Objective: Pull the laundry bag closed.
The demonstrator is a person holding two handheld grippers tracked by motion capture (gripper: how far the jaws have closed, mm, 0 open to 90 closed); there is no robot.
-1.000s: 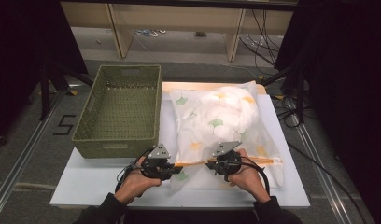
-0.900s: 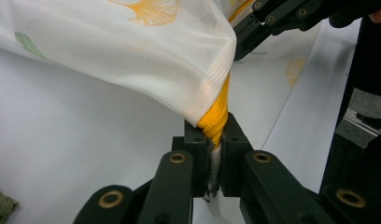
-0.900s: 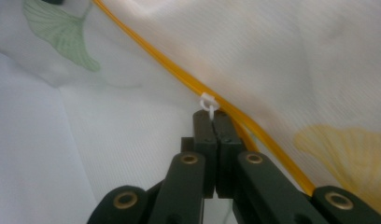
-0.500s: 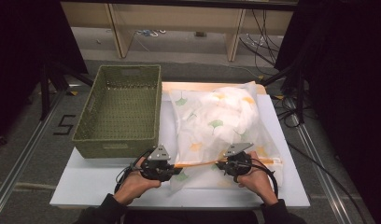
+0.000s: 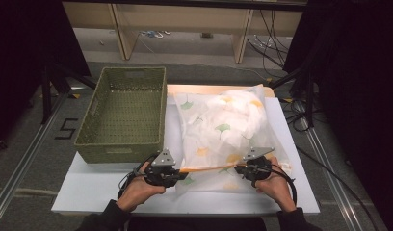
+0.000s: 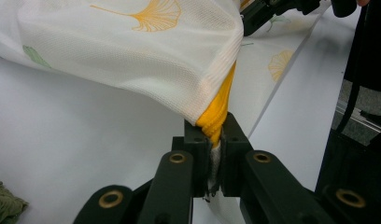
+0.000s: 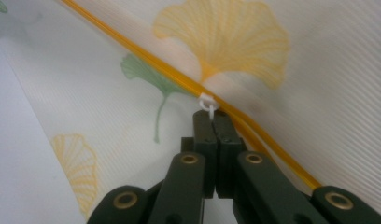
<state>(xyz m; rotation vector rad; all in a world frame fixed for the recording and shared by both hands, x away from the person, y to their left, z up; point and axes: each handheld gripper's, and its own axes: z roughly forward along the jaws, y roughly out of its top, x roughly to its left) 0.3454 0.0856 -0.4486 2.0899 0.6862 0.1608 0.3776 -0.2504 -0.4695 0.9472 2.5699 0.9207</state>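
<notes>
White table (image 5: 88, 192): right claw (image 7: 211, 113) pinches zipper pull (image 7: 207, 102).

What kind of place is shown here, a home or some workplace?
Most likely a lab or a recording studio, not a home. A white table stands between black curtains, loose cables lie on the floor behind it, and a tape mark like a "5" is stuck on the floor.
</notes>
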